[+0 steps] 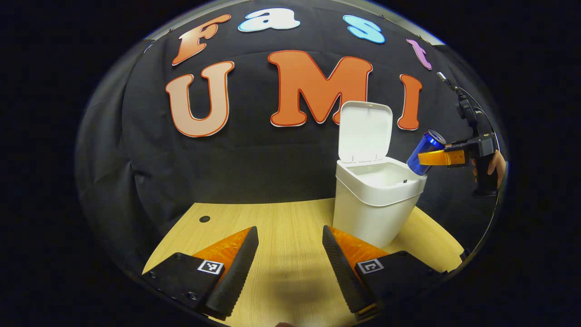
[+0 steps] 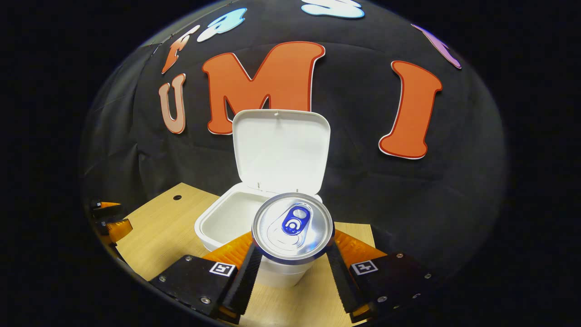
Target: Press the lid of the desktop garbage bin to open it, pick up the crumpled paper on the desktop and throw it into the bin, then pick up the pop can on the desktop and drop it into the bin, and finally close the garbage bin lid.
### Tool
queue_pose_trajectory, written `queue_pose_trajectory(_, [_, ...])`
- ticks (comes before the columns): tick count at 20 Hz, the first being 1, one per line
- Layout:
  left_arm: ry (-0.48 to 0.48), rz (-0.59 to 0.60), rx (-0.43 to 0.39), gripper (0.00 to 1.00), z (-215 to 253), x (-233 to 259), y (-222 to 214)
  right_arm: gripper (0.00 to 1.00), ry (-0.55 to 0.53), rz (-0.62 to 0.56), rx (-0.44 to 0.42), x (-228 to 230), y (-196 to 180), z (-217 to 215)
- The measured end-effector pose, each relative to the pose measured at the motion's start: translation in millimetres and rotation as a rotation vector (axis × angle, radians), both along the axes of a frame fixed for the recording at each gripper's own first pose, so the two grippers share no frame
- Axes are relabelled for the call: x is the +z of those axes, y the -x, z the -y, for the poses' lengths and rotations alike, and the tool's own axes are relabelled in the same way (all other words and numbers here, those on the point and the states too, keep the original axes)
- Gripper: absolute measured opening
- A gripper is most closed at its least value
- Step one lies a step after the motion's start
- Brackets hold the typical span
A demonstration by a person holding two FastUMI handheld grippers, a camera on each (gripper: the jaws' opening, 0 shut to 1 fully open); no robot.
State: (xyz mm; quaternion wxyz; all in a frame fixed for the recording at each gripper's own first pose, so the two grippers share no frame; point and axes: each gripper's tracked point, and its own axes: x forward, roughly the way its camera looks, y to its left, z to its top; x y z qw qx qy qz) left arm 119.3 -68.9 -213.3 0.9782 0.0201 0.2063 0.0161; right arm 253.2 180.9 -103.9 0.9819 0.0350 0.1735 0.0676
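In the left gripper view our left gripper (image 1: 290, 268) is low and level, its two fingers spread wide apart with nothing between them. Farther off to its right, in that same view, we see our right gripper (image 1: 430, 158) raised higher and tipped, with a hand (image 1: 492, 167) wrapped round its grip. In the right gripper view the right gripper (image 2: 292, 265) has its fingers (image 2: 247, 277) closed in from both sides on a blue, silver-topped metal pop can (image 2: 292, 227), whose top faces that gripper's camera.
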Motion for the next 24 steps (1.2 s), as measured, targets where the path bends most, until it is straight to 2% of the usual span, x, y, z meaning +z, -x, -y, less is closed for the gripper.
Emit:
queue_pose_trajectory(4, [0.019,-0.009,-0.012,0.92,-9.1,-7.7,-3.3,0.78,0.020,-0.053,0.001,-16.4,-11.1,-8.1])
queue_pose_trajectory(10, [0.063,-0.034,0.054,0.92,-41.2,-23.8,2.0,0.79,0.080,-0.131,-0.022,-44.7,-19.6,-14.6])
queue_pose_trajectory(13, [0.071,-0.050,0.094,0.92,-60.1,-32.5,5.1,0.80,0.075,-0.129,-0.033,-43.5,-20.8,-13.6])
queue_pose_trajectory(18, [0.081,-0.040,0.085,0.92,-61.5,-32.6,5.8,0.82,0.059,-0.136,-0.058,-41.7,-19.2,-9.3])
queue_pose_trajectory(24, [0.084,-0.012,0.068,0.92,-58.8,-27.2,6.0,0.82,0.054,-0.062,-0.077,-2.7,-28.3,-4.1])
